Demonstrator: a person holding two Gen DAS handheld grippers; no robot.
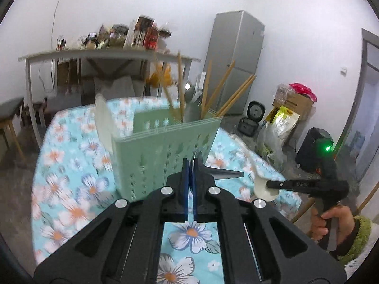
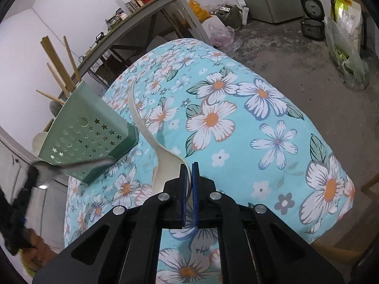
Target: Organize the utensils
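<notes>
A green perforated utensil holder (image 1: 165, 137) stands tilted above a tabletop (image 1: 71, 165) covered in a blue floral cloth, and the tilt looks to come from how it is held: the left tool (image 1: 189, 163) is closed on the rim of its near wall, so the holder seems to hang from that one edge, its base clear of the cloth or barely touching. Wooden chopsticks (image 1: 222, 90) stand in its far compartment, fanned out and leaning because the holder leans; a white flat utensil (image 1: 104, 123) sticks up at its left end. The right tool (image 2: 188, 168) is clamped shut on the bowl end of a white plastic spoon (image 2: 151, 132), whose long curved handle points away towards the far side of the tabletop, just right of the holder. In the left wrist view that tool comes in from the right, a hand (image 1: 324, 222) in a green cuff on its grip, with the spoon's bowl (image 1: 263, 187) at its tip, near the holder's right side. The pairing suggests one hand steadies and angles the holder so the other can drop the spoon in; the spoon is not yet inside.
</notes>
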